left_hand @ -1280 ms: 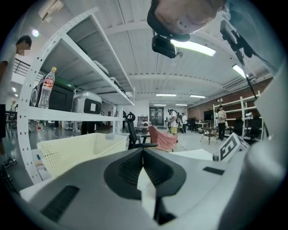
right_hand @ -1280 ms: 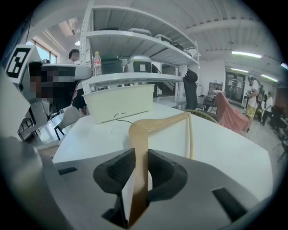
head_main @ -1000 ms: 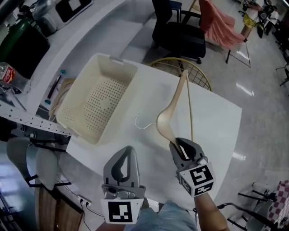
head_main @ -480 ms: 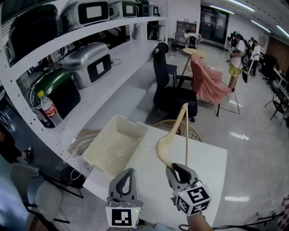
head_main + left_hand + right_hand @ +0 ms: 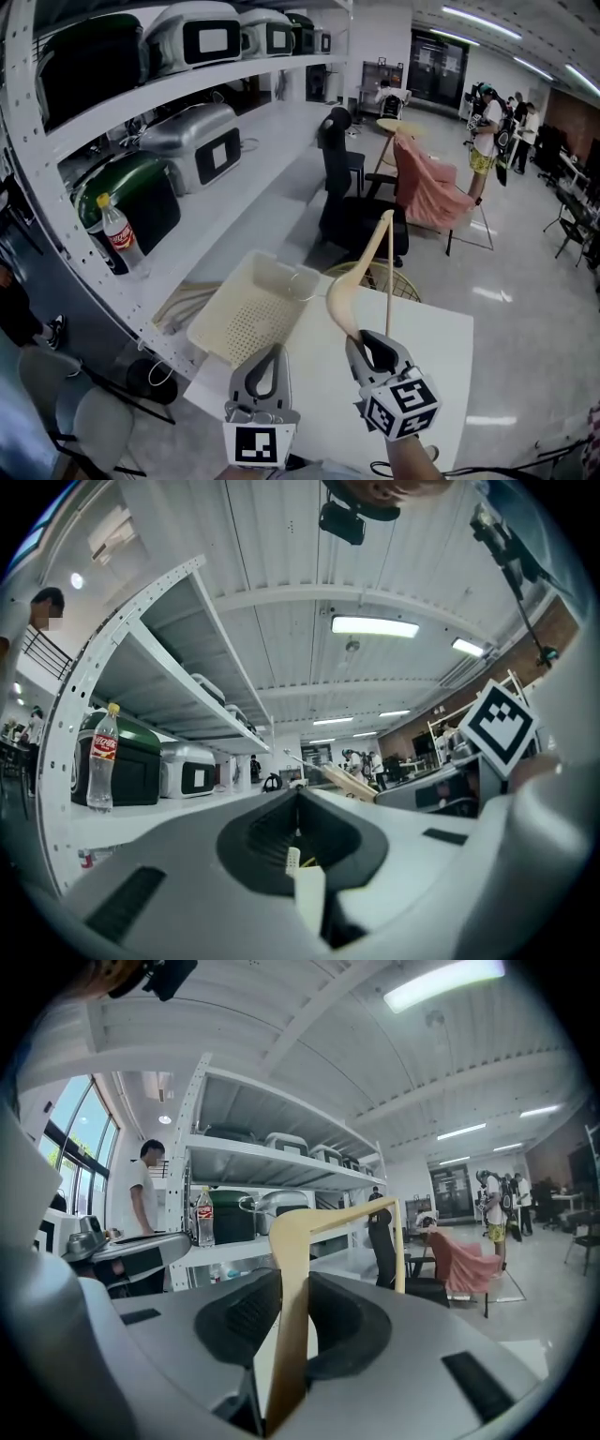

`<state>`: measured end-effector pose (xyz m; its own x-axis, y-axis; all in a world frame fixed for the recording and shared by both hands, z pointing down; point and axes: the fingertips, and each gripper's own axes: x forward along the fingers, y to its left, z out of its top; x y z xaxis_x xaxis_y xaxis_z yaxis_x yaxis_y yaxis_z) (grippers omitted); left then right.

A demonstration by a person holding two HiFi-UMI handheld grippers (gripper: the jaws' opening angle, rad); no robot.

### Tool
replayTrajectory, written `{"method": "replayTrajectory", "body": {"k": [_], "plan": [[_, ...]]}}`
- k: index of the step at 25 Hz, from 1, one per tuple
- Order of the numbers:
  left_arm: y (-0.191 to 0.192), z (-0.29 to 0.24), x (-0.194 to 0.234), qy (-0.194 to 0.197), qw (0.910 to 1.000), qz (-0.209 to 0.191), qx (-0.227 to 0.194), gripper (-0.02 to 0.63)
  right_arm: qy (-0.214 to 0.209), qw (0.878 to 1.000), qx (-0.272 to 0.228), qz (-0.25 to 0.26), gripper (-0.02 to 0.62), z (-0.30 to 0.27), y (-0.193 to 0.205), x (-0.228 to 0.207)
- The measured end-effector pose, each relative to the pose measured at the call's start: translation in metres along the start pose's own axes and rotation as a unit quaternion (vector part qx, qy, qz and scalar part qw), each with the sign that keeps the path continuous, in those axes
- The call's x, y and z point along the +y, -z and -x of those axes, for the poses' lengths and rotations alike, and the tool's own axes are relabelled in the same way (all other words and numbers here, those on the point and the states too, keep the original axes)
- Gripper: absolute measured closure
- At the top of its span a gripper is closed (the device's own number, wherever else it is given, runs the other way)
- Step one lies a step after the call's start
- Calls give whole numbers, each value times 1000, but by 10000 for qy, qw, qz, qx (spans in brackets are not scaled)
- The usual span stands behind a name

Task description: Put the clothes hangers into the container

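My right gripper (image 5: 368, 349) is shut on one end of a pale wooden clothes hanger (image 5: 361, 279), which stands up off the white table (image 5: 441, 361). Its far arm reaches up and away, and its wire hook hangs near the basket's near corner. In the right gripper view the hanger (image 5: 292, 1307) runs up between the jaws of that gripper (image 5: 286, 1288). A cream perforated basket (image 5: 246, 317) sits at the table's left end. My left gripper (image 5: 265, 373) hovers in front of the basket, shut with nothing held; the left gripper (image 5: 298, 797) shows closed jaws in its own view too.
More hangers (image 5: 178, 305) lie on the shelf left of the basket. That shelving carries green and silver cases and a cola bottle (image 5: 117, 234). A gold wire stool (image 5: 380, 277), a black chair (image 5: 352, 211) and a pink-draped chair (image 5: 427, 187) stand beyond the table. People stand far back.
The hanger lay on the table a second ago; my right gripper has raised it upright. The head view has tipped up from the tabletop toward the room.
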<state>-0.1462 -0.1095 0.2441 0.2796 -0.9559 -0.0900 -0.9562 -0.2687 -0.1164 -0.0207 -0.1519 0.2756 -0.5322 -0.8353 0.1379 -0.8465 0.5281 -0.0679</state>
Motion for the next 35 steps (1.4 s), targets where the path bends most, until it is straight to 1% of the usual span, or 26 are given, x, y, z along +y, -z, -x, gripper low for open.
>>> {"method": "replayTrajectory", "body": {"k": [4,8,12,16,23,28,32,35], "plan": [[5,-1,8,106,9999,14,18,594,56,10000,-5,0,499,-8,1,9],[13,-3,10,143,9998,82,133,594,66,10000,56,2,499,-12,4,14],[13,-6,4,147,9998,12,145,594,-4,9999,103,-27,499,-13,8,13],[12,-8,-8,105,9997,-74,198,595,-71,9998,123,-111,499,-10,12,3],[18,-9,-26,-120,9992,-153,348,595,-325,9989,244,-247,499,-5,29,-10],[26,-4,-34,-173,9975,-254,638,594,-443,9975,355,-409,499,-2,44,-12],[24,-6,-37,-190,9968,-350,691,594,-490,9969,359,-493,499,-4,48,-13],[22,-8,-35,-162,9969,-421,649,594,-475,9969,328,-538,499,-9,48,-13]]}}
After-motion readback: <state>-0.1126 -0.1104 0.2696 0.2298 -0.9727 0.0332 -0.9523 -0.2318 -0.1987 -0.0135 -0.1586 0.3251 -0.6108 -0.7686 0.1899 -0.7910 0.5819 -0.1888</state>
